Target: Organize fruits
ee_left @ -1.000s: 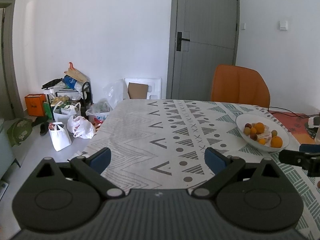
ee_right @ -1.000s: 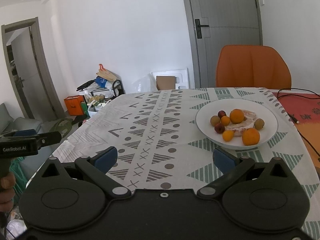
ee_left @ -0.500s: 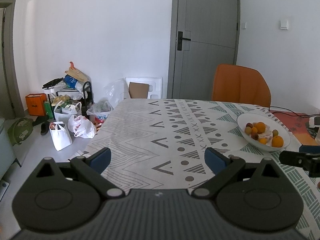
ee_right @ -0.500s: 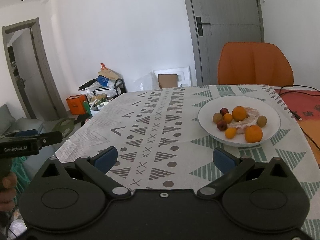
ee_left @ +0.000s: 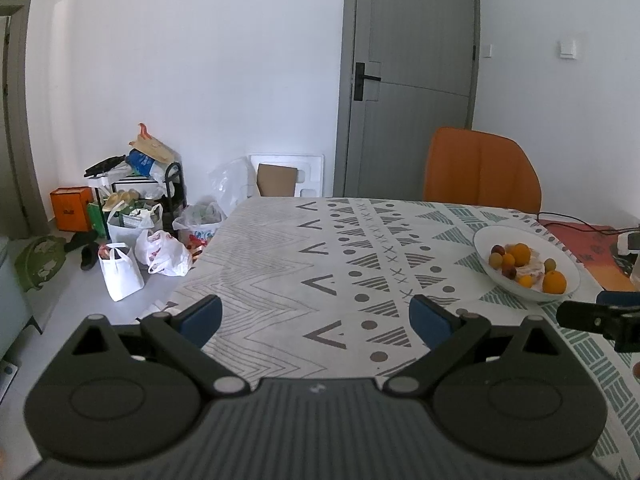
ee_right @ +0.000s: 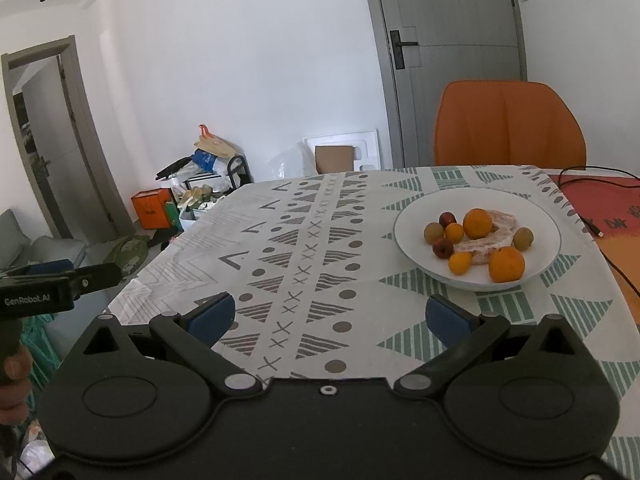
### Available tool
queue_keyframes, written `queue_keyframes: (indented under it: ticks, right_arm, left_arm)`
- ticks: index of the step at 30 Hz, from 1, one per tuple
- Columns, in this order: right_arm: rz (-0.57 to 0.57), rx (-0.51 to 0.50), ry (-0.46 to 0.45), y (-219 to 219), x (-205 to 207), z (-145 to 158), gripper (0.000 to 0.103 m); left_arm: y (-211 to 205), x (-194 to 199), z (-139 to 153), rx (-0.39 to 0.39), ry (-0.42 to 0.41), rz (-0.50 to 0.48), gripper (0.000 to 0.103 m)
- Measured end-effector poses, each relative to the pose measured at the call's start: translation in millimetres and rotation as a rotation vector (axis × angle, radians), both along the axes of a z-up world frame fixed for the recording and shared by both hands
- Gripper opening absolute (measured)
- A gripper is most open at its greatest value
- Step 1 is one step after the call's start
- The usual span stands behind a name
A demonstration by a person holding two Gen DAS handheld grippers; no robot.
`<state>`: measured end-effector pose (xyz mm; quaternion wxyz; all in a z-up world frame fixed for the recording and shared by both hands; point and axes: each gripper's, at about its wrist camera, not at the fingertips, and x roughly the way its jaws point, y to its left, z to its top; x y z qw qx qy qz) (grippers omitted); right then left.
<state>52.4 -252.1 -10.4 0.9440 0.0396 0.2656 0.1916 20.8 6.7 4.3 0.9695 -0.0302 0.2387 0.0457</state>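
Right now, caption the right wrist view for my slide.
Open right gripper hovers over patterned tablecloth, short of the white bowl of mixed fruit.

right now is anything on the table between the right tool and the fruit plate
Nothing visible. Only bare patterned tablecloth lies between the open right tool and the white plate of fruit, which sits ahead and to its right.

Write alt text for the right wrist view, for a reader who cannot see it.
A white bowl of oranges, small red fruits and green fruits sits on a patterned tablecloth, ahead and right of the open right gripper, which holds nothing. An orange chair stands behind the table; the left gripper shows at left.
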Motion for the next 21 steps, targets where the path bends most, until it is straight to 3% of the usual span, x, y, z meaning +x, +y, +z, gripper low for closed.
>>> queue_keyframes:
  ticks: [21]
  right_arm:
    - [-0.012, -0.010, 0.014, -2.3, 2.7, -2.1, 0.103]
  left_arm:
    - [-0.9, 0.7, 0.7, 0.000, 0.004, -0.013, 0.099]
